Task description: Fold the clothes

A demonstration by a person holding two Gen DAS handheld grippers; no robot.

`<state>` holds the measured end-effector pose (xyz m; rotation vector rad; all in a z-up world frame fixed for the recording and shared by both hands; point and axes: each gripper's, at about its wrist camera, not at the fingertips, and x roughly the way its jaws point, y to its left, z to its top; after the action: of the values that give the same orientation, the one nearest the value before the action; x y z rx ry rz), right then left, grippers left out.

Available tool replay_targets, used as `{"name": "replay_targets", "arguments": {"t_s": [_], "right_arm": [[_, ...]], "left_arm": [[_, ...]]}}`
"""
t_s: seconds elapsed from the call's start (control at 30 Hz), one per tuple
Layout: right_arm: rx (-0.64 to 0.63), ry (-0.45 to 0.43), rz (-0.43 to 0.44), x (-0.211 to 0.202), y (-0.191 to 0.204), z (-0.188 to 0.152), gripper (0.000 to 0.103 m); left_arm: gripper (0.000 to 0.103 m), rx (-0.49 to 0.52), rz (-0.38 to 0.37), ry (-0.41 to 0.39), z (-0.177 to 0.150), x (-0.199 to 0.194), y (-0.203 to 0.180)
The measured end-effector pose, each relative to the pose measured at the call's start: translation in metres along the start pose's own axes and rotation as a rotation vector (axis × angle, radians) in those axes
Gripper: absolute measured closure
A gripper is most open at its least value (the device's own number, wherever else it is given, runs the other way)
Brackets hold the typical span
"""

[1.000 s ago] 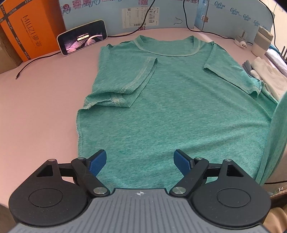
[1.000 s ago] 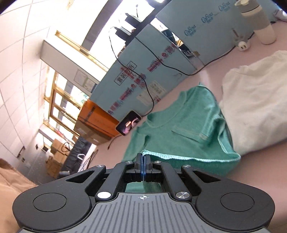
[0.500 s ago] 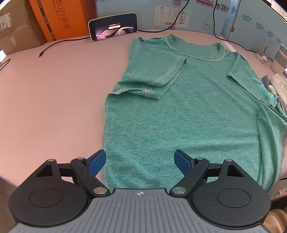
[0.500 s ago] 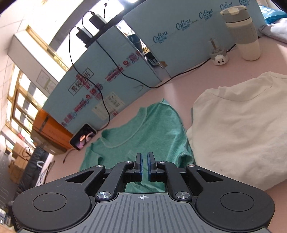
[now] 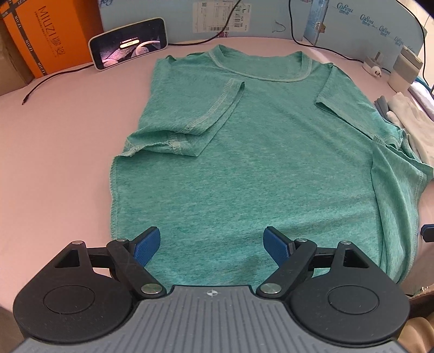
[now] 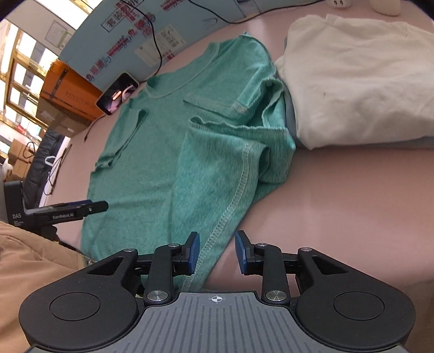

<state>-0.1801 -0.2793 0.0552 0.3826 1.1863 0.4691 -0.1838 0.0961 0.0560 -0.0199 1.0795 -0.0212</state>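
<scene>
**On the table: green tee half folded, both grippers free**

Across the middle of the pink table (image 5: 54,163) lies the green tee (image 5: 244,168), collar toward the far edge. One sleeve (image 5: 195,119) is folded in over the chest; the opposite side flap (image 6: 217,168) is folded in too, bunched near the other sleeve.

Left gripper (image 5: 211,245) hangs over the tee's near hem, jaws wide apart, nothing between them. Right gripper (image 6: 217,252) is at the near right side, jaws opening; the stitched hem runs between them, pads not pressing it.

Clutter: white folded garment (image 6: 352,81) touching the tee's right side, with grey fabric under it. Phone (image 5: 127,43) propped at the far edge, orange box (image 5: 48,35) beside it, black cable (image 5: 54,78) trailing across the far left corner. Blue panel (image 5: 271,16) backs the table; cup (image 5: 407,68) and small plug adapter (image 5: 374,65) sit in the far right corner.
</scene>
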Motion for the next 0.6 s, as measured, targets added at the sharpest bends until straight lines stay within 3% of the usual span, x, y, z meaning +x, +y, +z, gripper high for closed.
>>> {"name": "replay_targets", "arguments": {"t_s": [0.1,0.23,0.3,0.4,0.5,0.6], "right_arm": [[0.008,0.010,0.017,0.003,0.002,-0.003,0.073],[-0.035,0.023,0.011,0.005,0.010,0.002,0.073],[-0.048,0.021,0.008,0.005,0.013,0.007,0.073],[-0.047,0.003,0.015,0.005,0.015,0.016,0.067],[-0.072,-0.001,0.032,0.008,0.022,0.024,0.066],[-0.105,0.019,0.037,0.017,0.029,0.028,0.059]], "left_arm": [[0.021,-0.058,-0.008,0.000,-0.005,-0.011,0.021],[0.021,-0.123,-0.082,-0.013,-0.026,-0.039,0.062],[0.014,-0.182,-0.130,0.011,-0.040,-0.047,0.083],[0.009,-0.266,-0.191,0.147,-0.069,-0.040,0.110],[0.009,-0.354,-0.156,0.219,-0.104,-0.023,0.123],[0.009,-0.402,-0.151,0.179,-0.126,-0.010,0.121]]}}
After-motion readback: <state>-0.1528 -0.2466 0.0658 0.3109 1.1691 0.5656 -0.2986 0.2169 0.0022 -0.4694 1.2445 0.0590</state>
